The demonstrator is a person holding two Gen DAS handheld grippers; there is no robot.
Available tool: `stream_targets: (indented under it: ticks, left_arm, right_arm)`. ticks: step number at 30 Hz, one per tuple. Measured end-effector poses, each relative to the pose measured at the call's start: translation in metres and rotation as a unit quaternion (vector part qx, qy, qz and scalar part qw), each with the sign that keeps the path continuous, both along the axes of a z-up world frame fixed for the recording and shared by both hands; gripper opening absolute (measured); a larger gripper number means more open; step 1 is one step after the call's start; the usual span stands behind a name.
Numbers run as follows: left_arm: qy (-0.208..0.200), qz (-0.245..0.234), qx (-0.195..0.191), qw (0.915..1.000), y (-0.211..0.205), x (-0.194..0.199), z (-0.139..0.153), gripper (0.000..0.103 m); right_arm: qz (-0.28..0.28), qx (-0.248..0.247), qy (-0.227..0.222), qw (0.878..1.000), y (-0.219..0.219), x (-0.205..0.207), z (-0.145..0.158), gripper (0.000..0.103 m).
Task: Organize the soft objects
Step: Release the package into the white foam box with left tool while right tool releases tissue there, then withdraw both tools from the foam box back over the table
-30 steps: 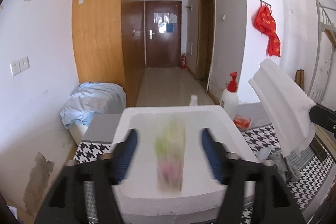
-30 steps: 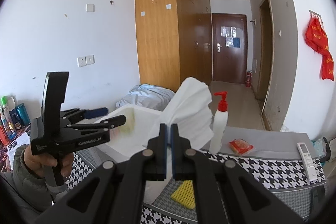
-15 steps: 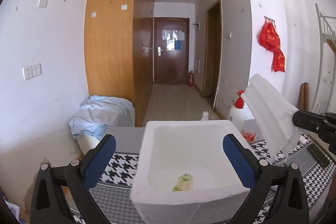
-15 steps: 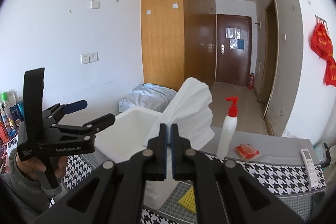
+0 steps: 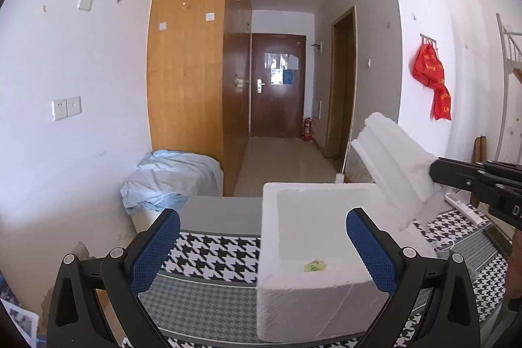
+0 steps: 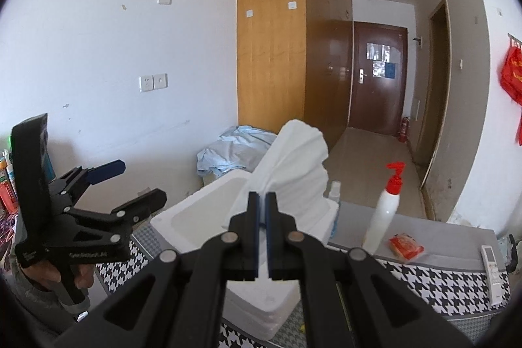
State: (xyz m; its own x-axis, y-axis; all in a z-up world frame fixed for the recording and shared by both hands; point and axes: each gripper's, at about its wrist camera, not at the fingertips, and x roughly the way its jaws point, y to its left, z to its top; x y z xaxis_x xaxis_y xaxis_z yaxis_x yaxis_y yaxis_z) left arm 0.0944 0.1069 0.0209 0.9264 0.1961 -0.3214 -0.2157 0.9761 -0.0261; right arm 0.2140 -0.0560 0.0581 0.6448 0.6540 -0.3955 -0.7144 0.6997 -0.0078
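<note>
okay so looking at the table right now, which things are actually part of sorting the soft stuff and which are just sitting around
Part of the job:
white foam box
small green-yellow item lying inside it
white foam sheet, pinched in the right gripper
left gripper, open and empty

Just lying about:
pump bottle
red packet
remote control
blue bedding

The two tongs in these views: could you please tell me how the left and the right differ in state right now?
The left tongs stand wide open with nothing between the blue pads, while the right tongs are shut on the white foam sheet. The left tongs hang beside the white foam box; the right tongs hold their sheet raised above it. Both are black with blue pads.
</note>
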Motion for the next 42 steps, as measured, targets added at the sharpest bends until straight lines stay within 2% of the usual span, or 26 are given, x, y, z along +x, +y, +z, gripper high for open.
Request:
stream_targets:
  ticks: [19, 21, 22, 23, 39, 42]
  left_arm:
    - [0.006, 0.0, -0.001, 1.0, 0.011, -0.008, -0.008, 0.102]
    - [0.007, 0.0, -0.003, 1.0, 0.012, -0.007, -0.009, 0.102]
    - [0.006, -0.001, -0.003, 1.0, 0.013, -0.007, -0.009, 0.102]
    - [0.007, -0.003, -0.002, 1.0, 0.013, -0.006, -0.009, 0.102]
    - [0.015, -0.031, -0.002, 0.9994, -0.001, -0.009, -0.009, 0.102]
    - [0.013, -0.034, -0.002, 0.9993, -0.007, -0.011, -0.009, 0.102]
  right_arm:
    - [0.005, -0.008, 0.033, 0.999, 0.031, 0.02, -0.011, 0.007]
    - [0.004, -0.01, 0.038, 0.999, 0.032, 0.022, -0.014, 0.025]
    - [0.001, -0.009, 0.042, 0.999, 0.033, 0.024, -0.015, 0.048]
    - [0.001, -0.007, 0.046, 0.999, 0.033, 0.025, -0.016, 0.063]
    - [-0.023, 0.006, 0.053, 0.998, 0.01, 0.012, -0.019, 0.064]
    - [-0.024, 0.008, 0.053, 0.998, 0.002, 0.008, -0.02, 0.076]
